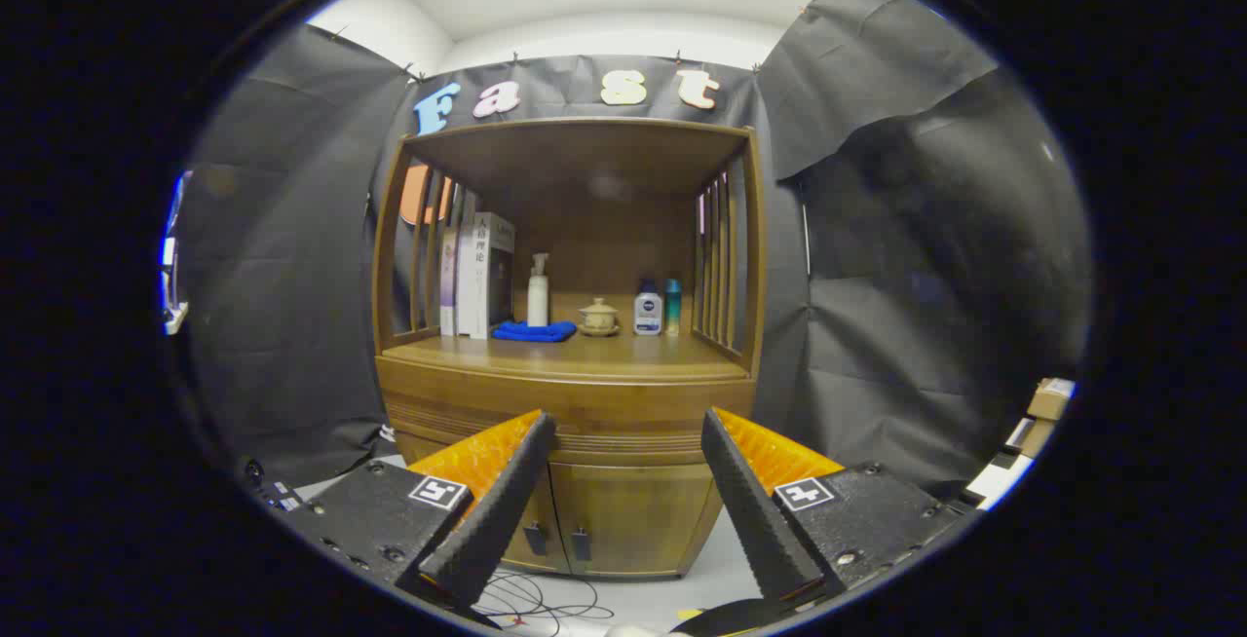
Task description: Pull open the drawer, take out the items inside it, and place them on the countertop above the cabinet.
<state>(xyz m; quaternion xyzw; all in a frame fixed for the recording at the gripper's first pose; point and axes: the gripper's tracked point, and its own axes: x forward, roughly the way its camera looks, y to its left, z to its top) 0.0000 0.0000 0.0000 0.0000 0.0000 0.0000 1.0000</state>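
**Supervisor:** Report the state of the gripper [628, 423].

**Operator:** I see its fingers [507, 491] spread wide apart, holding nothing. They point at the wooden cabinet [623, 510], which stands well beyond the fingertips with open air between.

**Supervisor:** Locate the drawer.

**Operator:** The drawer [575, 403] is the grooved band directly under the tabletop [623, 353], above the two lower doors [633, 520]. It sits flush with the cabinet front, shut. I cannot see what is inside.

**Supervisor:** Describe the tabletop edges and free room.

**Operator:** The front edge of the tabletop is a rounded lip, and the front strip behind it is bare. Items stand along the rear: books [477, 277] at the left against the slatted side [419, 257], then a pump bottle [538, 291], a folded blue cloth [534, 331], a small lidded pot [598, 317], and two small bottles [659, 308] near the right slats. A roof panel [585, 145] closes the space overhead.

**Supervisor:** Floor condition?

**Operator:** Loose cables [536, 603] lie on the floor just ahead of the cabinet base.
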